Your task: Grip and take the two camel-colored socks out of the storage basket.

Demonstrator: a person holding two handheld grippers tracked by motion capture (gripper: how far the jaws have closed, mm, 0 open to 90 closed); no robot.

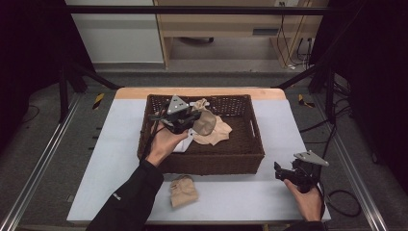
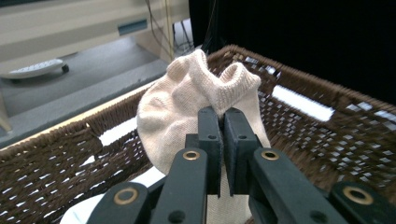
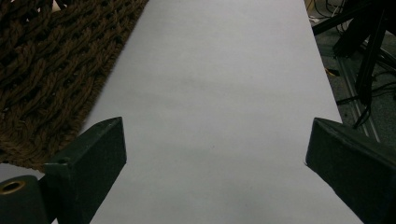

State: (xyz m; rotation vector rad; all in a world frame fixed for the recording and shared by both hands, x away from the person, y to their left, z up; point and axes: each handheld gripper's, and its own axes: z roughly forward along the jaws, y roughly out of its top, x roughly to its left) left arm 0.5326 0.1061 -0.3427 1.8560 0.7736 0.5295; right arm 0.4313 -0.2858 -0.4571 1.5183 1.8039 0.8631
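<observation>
While your left tool (image 1: 188,120) hangs over the wicker basket (image 1: 211,161), its jaws are pinched tight on a cream sock (image 2: 187,107), which it holds up above the basket's floor, toward the basket's far-left part. Beneath and just right of that sock, more cream fabric (image 1: 220,130) lies crumpled on the basket floor, and a white scrap (image 1: 184,143) shows under your left hand (image 1: 163,143), near the basket's left wall. In the left gripper view the woven walls rise on both sides of the sock, so the basket's rim (image 2: 289,77) rings the tool closely.

Your right tool (image 1: 285,174) sits off the basket's near-right corner, low over the counter (image 1: 110,159), with its jaws spread wide and nothing between them. In the right gripper view the basket's outer wall (image 3: 51,70) runs along the left jaw's side, and bare counter stretches ahead along that wall; the counter's edge falls away past the right jaw to floor, cables and a dark frame.

Another folded beige sock (image 1: 183,190) lies on the counter in front of the basket's near wall, close to your left sleeve (image 1: 127,202) and well apart from the right tool. Bare counter lies between that sock and the right tool.
</observation>
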